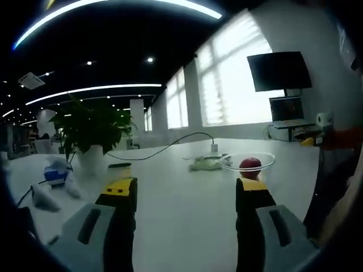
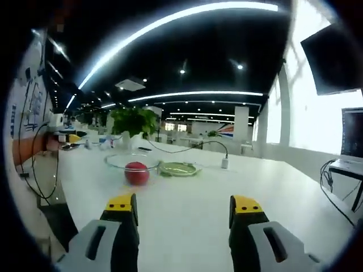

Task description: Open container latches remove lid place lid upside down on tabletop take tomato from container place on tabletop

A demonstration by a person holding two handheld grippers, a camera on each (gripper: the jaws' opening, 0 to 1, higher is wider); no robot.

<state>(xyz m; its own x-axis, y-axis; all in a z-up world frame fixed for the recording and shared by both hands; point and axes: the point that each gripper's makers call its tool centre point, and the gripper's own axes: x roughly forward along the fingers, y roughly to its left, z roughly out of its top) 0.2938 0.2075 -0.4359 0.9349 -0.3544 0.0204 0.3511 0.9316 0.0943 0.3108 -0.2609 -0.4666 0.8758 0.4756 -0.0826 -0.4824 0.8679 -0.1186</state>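
Note:
A red tomato (image 1: 250,165) (image 2: 136,173) appears to sit inside a clear round container (image 1: 266,161) (image 2: 116,161) on the white table. A green lid (image 1: 205,164) (image 2: 178,168) lies flat on the table right beside the container. My left gripper (image 1: 186,190) is open above the table, well short of the container, with the tomato just past its right jaw. My right gripper (image 2: 184,205) is also open with nothing between its jaws, and the tomato is ahead of its left jaw.
A white charger (image 1: 214,148) (image 2: 225,163) with a dark cable lies behind the lid. A potted plant (image 1: 91,133) (image 2: 133,122) and a blue-white object (image 1: 57,173) stand further off. A hand (image 2: 39,148) shows at the table edge. A monitor (image 1: 279,71) hangs on the wall.

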